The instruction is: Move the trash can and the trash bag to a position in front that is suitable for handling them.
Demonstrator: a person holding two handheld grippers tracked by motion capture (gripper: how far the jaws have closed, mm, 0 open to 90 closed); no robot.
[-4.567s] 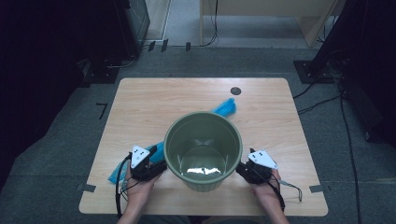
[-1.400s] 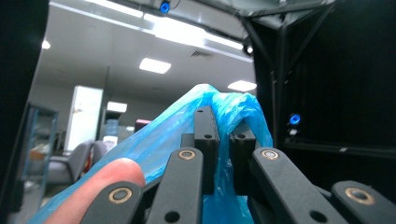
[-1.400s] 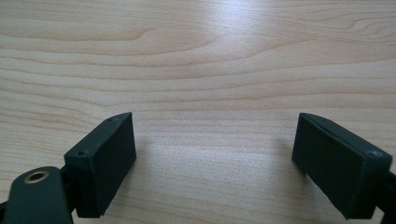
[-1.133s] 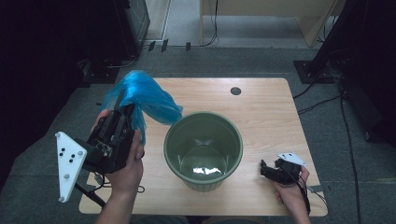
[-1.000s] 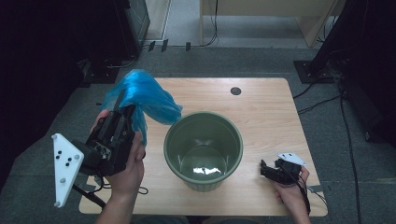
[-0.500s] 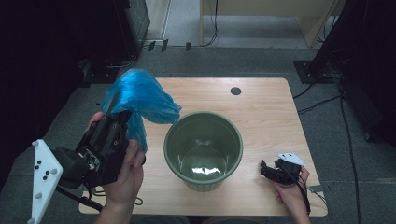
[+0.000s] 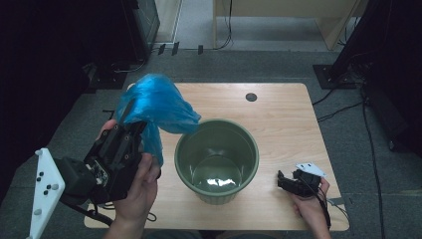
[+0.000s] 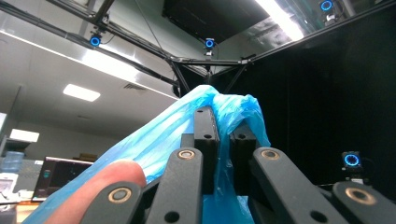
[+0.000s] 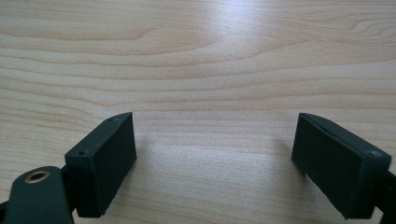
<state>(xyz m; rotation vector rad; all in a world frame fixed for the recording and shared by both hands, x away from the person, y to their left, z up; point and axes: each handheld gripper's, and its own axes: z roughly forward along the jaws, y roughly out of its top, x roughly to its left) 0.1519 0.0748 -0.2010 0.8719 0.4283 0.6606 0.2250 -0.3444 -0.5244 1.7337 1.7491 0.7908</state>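
— Where does the bucket [image 7: 217, 160] stand?
— On the surface [image 7: 278, 119], upright, near the front edge and about midway across.

— And the plastic bag [image 7: 155, 105]?
— Up in the air over the left part of the surface, left of and behind the bucket, one fold reaching just over its rim. The left claw [image 7: 130, 130] has it pinched between the jaws, seen close up in the left gripper view [image 8: 219, 140].

— The other side?
— The right claw [image 7: 283, 180] rests low on the surface, right of the bucket and apart from it, jaws spread wide over bare wood [image 9: 215, 154].

— Anything behind?
— A small round hole [image 7: 251, 97] near the far edge.
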